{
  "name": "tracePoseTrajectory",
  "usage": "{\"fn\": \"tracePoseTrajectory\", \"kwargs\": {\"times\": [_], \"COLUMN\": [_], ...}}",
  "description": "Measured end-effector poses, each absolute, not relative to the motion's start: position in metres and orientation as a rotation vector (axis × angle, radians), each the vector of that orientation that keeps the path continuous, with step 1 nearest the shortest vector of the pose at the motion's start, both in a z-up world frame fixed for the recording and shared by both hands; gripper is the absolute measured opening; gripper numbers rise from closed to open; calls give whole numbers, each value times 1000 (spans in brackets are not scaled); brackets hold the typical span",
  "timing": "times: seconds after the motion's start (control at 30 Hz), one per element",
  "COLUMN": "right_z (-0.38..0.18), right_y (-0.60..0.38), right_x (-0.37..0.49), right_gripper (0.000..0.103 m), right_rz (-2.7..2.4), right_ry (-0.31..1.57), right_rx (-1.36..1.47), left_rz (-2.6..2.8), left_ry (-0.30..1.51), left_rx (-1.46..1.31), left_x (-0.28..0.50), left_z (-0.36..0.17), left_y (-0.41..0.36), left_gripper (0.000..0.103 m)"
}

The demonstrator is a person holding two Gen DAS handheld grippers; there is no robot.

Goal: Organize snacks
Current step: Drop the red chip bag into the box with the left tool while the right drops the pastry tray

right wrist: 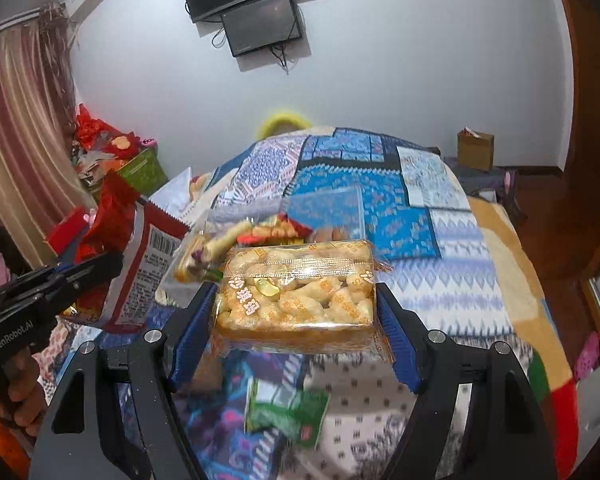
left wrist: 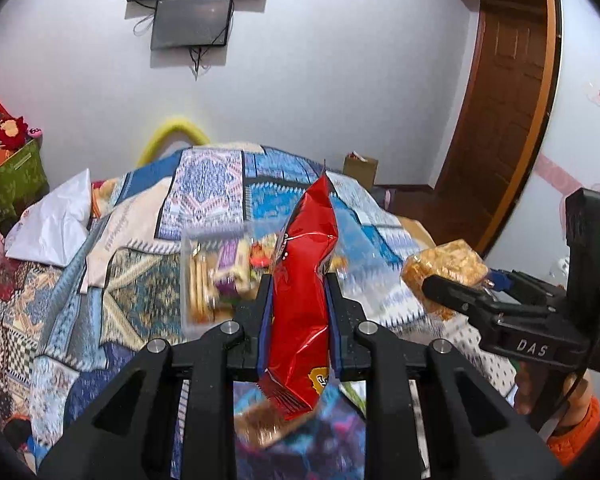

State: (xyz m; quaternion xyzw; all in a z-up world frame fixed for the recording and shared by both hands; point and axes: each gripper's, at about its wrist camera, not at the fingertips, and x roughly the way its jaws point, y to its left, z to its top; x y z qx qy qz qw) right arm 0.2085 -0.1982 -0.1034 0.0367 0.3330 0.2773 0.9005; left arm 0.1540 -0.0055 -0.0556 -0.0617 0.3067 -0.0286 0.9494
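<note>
My left gripper [left wrist: 299,280] is shut on a red snack bag [left wrist: 304,296], held upright above the bed; it also shows in the right wrist view [right wrist: 136,268]. My right gripper [right wrist: 296,292] is shut on a clear pack of golden pastry snacks [right wrist: 296,296], also seen in the left wrist view [left wrist: 446,268]. A clear plastic box [left wrist: 212,276] holding several wrapped snacks sits on the bed just beyond both grippers, and it shows in the right wrist view [right wrist: 324,208].
A patchwork quilt [right wrist: 440,272] covers the bed. A green snack packet [right wrist: 288,412] and another packet [left wrist: 260,424] lie under the grippers. A white bag [left wrist: 56,220] lies left. A brown door [left wrist: 508,100] stands right. Cluttered boxes [right wrist: 136,168] are left.
</note>
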Motion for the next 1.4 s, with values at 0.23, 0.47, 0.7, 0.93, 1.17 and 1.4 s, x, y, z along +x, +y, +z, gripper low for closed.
{"fn": "tracePoseTrajectory", "kwargs": {"times": [0.23, 0.47, 0.7, 0.93, 1.17, 1.4], "right_z": [-99, -105, -123, -147, -160, -150], "right_y": [-181, -160, -139, -127, -123, -139], "right_x": [244, 285, 317, 340, 340, 327], "right_gripper": [74, 74, 74, 74, 74, 75], "right_rz": [574, 577, 578, 574, 547, 567], "right_ry": [673, 693, 737, 798, 850, 860], "right_rx": [57, 49, 28, -1, -51, -24], "left_rz": [-31, 11, 68, 76, 25, -26], "left_ry": [619, 626, 637, 645, 731, 786], "left_rx": [-132, -133, -109, -88, -116, -239], "left_x": [201, 243, 278, 298, 309, 299], "left_z": [-58, -73, -95, -111, -129, -129], "left_y": [7, 17, 24, 23, 17, 29], "left_gripper": [23, 23, 23, 24, 39, 45]}}
